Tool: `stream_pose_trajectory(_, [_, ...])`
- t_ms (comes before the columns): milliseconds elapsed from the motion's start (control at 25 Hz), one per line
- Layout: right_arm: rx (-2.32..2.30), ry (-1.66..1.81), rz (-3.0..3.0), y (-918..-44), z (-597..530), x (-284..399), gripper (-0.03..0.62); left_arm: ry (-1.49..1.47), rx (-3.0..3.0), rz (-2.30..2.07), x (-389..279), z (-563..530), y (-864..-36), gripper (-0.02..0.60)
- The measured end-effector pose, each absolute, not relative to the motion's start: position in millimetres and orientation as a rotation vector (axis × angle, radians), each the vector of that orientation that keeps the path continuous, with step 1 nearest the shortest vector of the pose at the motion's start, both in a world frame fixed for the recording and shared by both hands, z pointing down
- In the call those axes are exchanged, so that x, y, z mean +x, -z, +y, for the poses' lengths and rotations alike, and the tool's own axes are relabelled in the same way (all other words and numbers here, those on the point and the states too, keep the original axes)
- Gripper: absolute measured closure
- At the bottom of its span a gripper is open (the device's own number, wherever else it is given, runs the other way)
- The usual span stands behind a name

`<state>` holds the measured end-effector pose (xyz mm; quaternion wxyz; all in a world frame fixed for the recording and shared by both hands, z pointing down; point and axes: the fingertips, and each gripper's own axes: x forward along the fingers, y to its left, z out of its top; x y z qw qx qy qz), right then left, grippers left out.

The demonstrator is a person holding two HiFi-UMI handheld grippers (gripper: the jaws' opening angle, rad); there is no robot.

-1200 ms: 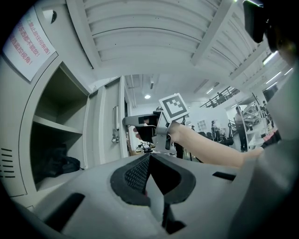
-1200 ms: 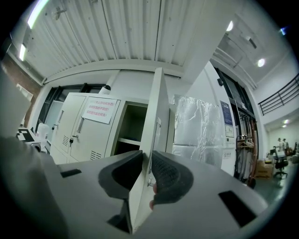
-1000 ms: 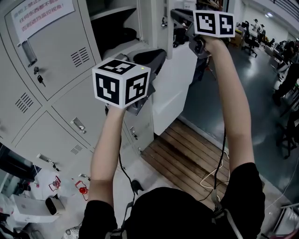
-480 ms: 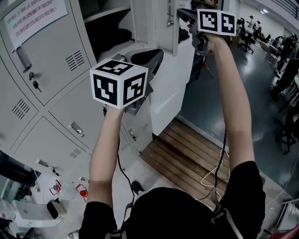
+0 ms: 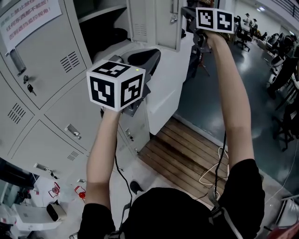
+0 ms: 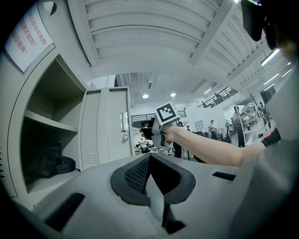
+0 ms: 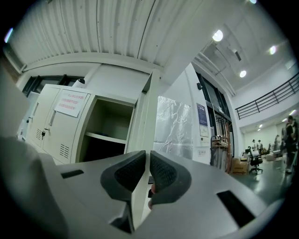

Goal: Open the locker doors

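Observation:
The upper locker stands open, and its grey door is swung out toward me. At the top of the head view my right gripper sits at the door's free edge. In the right gripper view the thin door edge runs between the jaws of the right gripper. Those jaws have just been closing and now pinch the edge. My left gripper hovers level in front of the open compartment. The left gripper is shut with nothing in it.
Closed lockers with keys and a paper notice fill the left. A white cabinet side stands under the open door. On the floor are a wooden slatted platform, cables and small items. People and chairs are far right.
The open door shows a wider face than before and has swung further out with the right gripper at its edge. The left gripper has hardly moved.

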<state>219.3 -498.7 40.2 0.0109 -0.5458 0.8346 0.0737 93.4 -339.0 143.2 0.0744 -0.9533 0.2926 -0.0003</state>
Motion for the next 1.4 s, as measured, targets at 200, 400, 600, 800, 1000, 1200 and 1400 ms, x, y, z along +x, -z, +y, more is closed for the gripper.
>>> stream_pose_trajectory(200, [-1.788,-0.245,2.556,-41,-513,234,0.568,0.007,-2.861,0.896,90,-345,-148,0.566])
stream_pose_trajectory(400, [-1.82,-0.198,2.512,-43,-526,245,0.576,0.008,-2.859,0.912,86,-349,-149,0.566])
stream_pose_trajectory(600, [-1.853,-0.18,2.485,-46,-537,252,0.576,0.022,-2.854,0.922,83,-351,-151,0.566])
stream_pose_trajectory(800, [-1.865,-0.165,2.482,-49,-540,255,0.576,0.033,-2.853,0.938,80,-353,-154,0.566])
stream_pose_trajectory(1000, [-1.871,-0.174,2.485,-54,-534,256,0.576,0.041,-2.846,0.937,82,-350,-154,0.566])
stream_pose_trajectory(1200, [-1.833,-0.226,2.503,-50,-512,252,0.576,0.033,-2.845,0.931,86,-345,-152,0.566])
stream_pose_trajectory(1400, [-1.778,-0.303,2.534,-45,-479,239,0.576,0.02,-2.851,0.921,92,-338,-152,0.566])
